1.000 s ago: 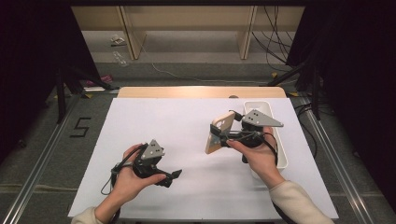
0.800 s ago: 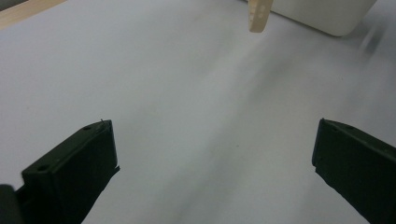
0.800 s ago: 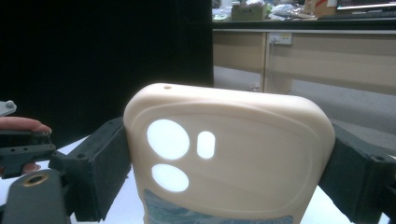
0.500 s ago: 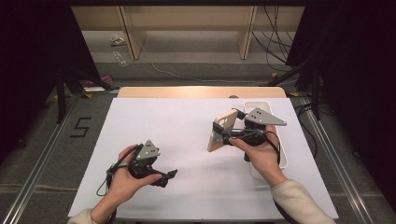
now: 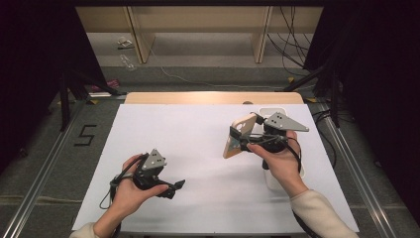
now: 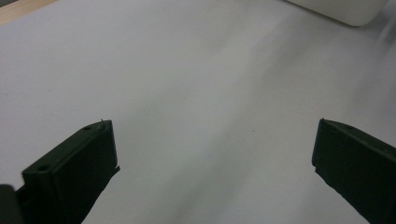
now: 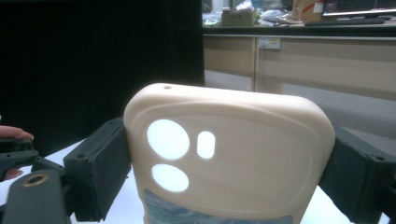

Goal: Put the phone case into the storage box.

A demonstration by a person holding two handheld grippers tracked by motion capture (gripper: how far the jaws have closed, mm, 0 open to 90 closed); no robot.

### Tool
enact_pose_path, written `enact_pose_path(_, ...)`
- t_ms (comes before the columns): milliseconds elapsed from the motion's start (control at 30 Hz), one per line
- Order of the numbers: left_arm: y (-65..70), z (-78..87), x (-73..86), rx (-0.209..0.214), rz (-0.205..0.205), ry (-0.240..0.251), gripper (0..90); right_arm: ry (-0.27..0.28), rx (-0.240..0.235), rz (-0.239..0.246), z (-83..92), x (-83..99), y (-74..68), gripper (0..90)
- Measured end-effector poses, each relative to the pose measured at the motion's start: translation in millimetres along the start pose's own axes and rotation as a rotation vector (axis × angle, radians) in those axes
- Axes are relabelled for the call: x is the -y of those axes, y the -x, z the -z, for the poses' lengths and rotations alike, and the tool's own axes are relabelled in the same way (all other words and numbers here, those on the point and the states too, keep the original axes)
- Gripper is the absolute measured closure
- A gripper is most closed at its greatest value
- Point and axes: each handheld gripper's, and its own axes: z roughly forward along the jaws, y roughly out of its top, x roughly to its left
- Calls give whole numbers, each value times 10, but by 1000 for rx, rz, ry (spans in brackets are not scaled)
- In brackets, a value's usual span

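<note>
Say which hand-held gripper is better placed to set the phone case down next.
Right, probably: the right hand-held gripper already clamps the beige phone case; the left hand-held gripper is open, empty.

Matt beige rubbery phone case [image 7: 229, 154], smooth white tabletop [image 5: 198, 139].

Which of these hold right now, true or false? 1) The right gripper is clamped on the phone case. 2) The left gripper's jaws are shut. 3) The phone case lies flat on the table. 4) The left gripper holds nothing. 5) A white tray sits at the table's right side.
1) True: the right gripper has its jaws pressed on both sides of the beige phone case.
2) False: the left gripper has its jaws wide apart.
3) False: it is held up off the white table, standing on edge.
4) True: bare table shows between its jaws.
5) True: the white tray lies there, under the right hand.
</note>
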Motion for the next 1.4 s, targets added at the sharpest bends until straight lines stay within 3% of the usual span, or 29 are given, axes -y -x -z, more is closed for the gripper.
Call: enact_pose_path(1400, -58, 16, 37, -15, 8, -3, 0, 38, 74, -7, 156, -140, 183, 126)
